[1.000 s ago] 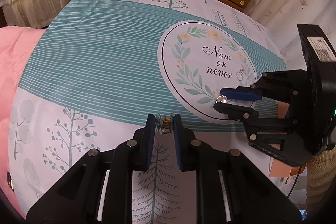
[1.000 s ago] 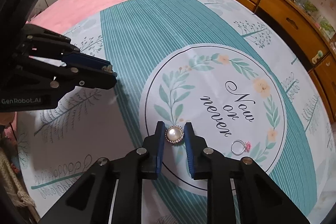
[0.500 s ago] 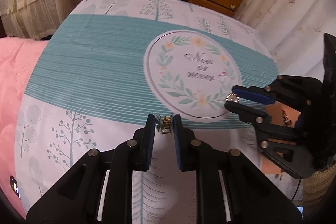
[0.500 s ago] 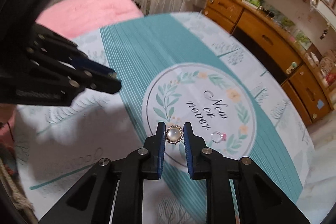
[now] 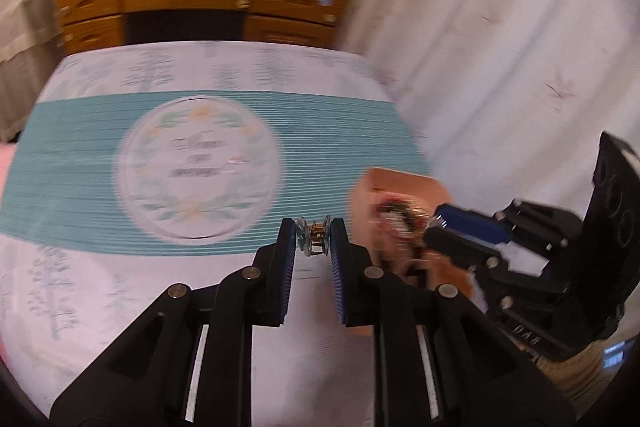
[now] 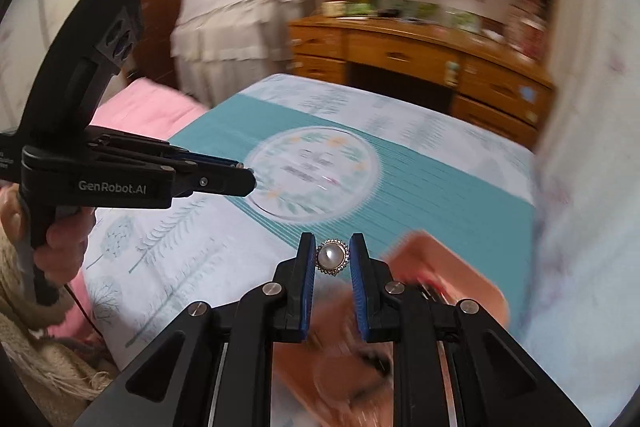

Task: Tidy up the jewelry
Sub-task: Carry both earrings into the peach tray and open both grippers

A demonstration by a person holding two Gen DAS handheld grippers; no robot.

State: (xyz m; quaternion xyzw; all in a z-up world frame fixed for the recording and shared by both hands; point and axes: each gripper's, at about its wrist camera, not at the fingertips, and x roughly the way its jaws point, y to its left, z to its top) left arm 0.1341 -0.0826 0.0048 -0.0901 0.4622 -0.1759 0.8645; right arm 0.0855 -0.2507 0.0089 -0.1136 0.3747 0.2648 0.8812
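Note:
My left gripper (image 5: 313, 233) is shut on a small gold-and-clear earring (image 5: 314, 235), held above the patterned cloth. My right gripper (image 6: 332, 255) is shut on a round pearl brooch (image 6: 332, 256) with a sparkly rim, held over a pink open jewelry box (image 6: 448, 267). The box also shows in the left wrist view (image 5: 400, 199), blurred, with jewelry inside. A small ring with a pink stone (image 5: 236, 159) lies on the cloth's round "Now or never" print. The right gripper shows in the left wrist view (image 5: 440, 225), over the box; the left gripper shows in the right wrist view (image 6: 246, 177).
The cloth (image 5: 80, 131) covers a bed-like surface with a pink blanket (image 6: 152, 111) at its left. A wooden dresser (image 5: 200, 7) stands behind it and a white curtain (image 5: 500, 47) hangs on the right.
Both grippers have lifted and swung right, toward the pink box, each still holding its piece. The box has come into view; the ring on the cloth has stayed.

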